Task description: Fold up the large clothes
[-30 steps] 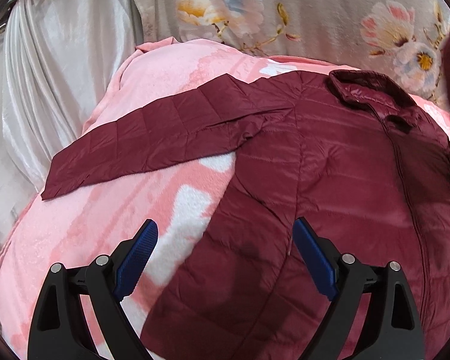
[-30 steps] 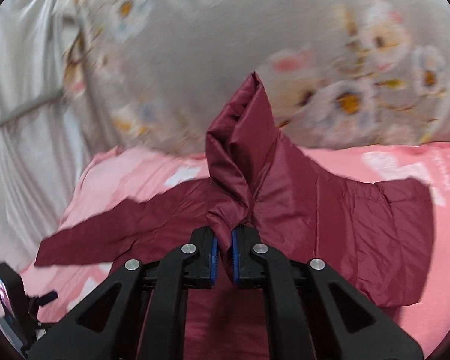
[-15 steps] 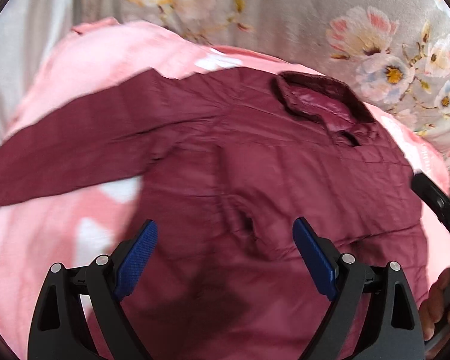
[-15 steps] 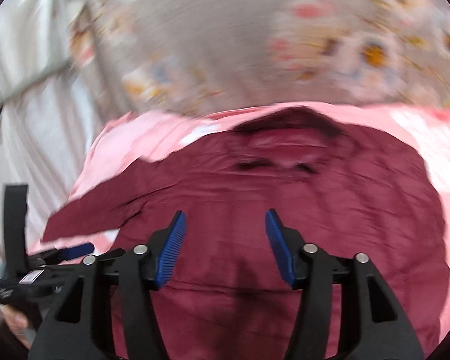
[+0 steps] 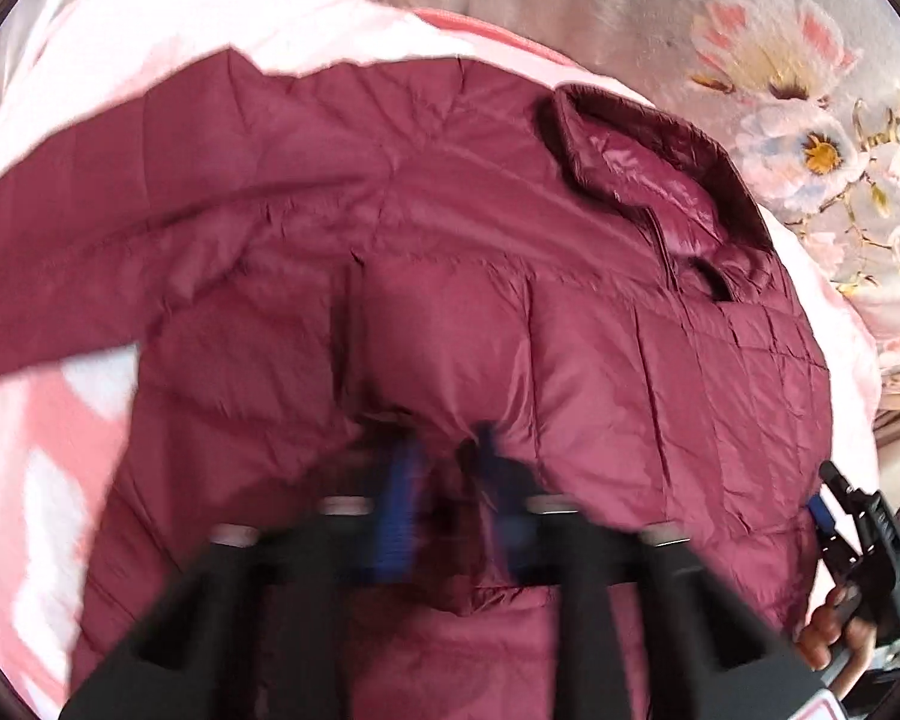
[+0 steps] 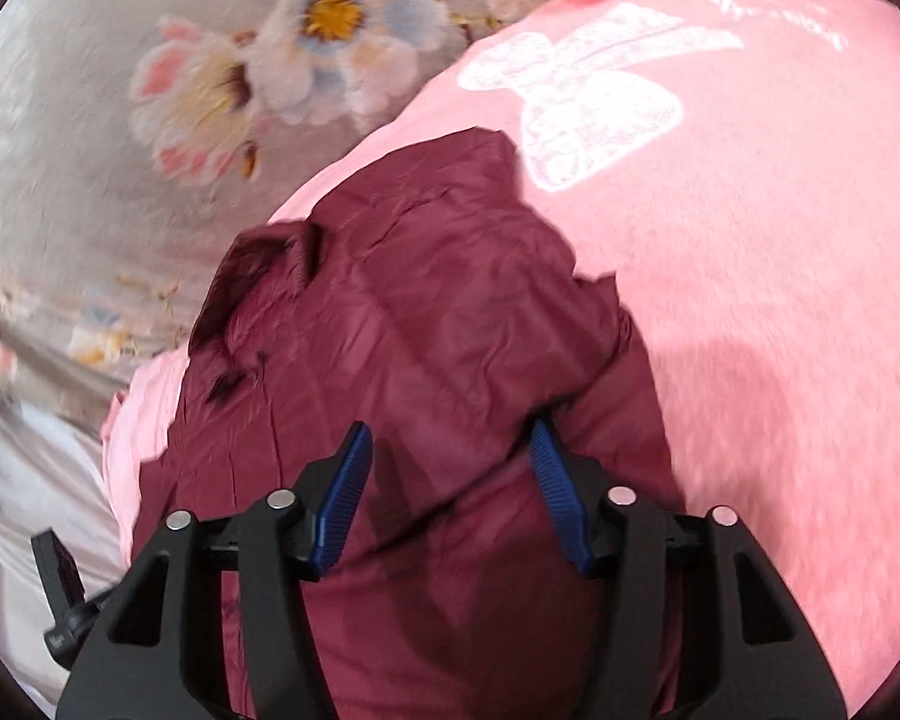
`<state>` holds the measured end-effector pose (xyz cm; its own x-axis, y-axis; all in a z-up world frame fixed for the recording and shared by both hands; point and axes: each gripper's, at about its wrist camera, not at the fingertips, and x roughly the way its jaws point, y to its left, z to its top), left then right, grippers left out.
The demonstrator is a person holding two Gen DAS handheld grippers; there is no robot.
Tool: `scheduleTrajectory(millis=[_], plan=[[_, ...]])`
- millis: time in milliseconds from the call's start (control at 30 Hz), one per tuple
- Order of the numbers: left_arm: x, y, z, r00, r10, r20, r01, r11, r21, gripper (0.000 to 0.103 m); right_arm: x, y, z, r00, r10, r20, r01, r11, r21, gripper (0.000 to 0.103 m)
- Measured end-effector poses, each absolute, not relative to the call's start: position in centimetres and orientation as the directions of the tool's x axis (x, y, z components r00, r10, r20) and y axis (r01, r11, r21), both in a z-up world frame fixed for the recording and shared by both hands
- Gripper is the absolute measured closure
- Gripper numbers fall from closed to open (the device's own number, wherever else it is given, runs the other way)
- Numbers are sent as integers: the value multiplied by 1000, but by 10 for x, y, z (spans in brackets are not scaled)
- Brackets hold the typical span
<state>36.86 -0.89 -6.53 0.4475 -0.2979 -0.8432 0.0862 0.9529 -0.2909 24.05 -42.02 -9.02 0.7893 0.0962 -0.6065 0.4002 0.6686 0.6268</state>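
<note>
A maroon quilted jacket lies front-up on a pink blanket, collar at the far right, its left sleeve stretched out to the left. My left gripper is blurred and shut on a pinch of the jacket's front fabric. In the right wrist view the jacket has its right sleeve folded over the body. My right gripper is open and empty, low over the jacket's right side. It also shows in the left wrist view at the far right.
A grey floral quilt lies behind the jacket. The pink blanket with a white bow print spreads to the right. White satin fabric hangs at the left edge.
My left gripper dropped onto the jacket and closed on its front fabric. My right gripper, which let go of the sleeve earlier, swung right and stays open.
</note>
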Motion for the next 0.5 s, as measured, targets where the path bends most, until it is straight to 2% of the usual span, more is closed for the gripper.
scheduleTrajectory(millis=[33, 67, 100, 167, 267, 400, 500], plan=[[371, -8, -63, 455, -294, -841, 91, 954, -285, 101, 243, -426, -91, 797, 90, -598, 402, 660, 635, 58], [373, -7, -56, 476, -288, -831, 105, 957, -271, 102, 247, -431, -91, 802, 78, -592, 404, 658, 635, 74], [373, -6, -52, 493, -278, -824, 110, 960, -258, 102, 249, -434, -90, 805, 69, -589, 405, 661, 632, 99], [371, -4, -42, 535, -257, -805, 128, 966, -223, 102, 244, -434, -80, 845, 58, -531, 365, 663, 653, 103], [371, -4, -48, 542, -222, -810, 134, 975, -177, 102, 237, -414, -65, 853, -11, -522, 353, 748, 562, 103], [370, -8, -82, 510, -162, -845, 133, 985, -108, 101, 248, -404, -93, 754, -60, -654, 434, 793, 428, 103], [362, -17, -89, 565, -110, -818, 145, 989, -34, 101, 254, -405, -104, 726, -48, -686, 444, 795, 414, 103]])
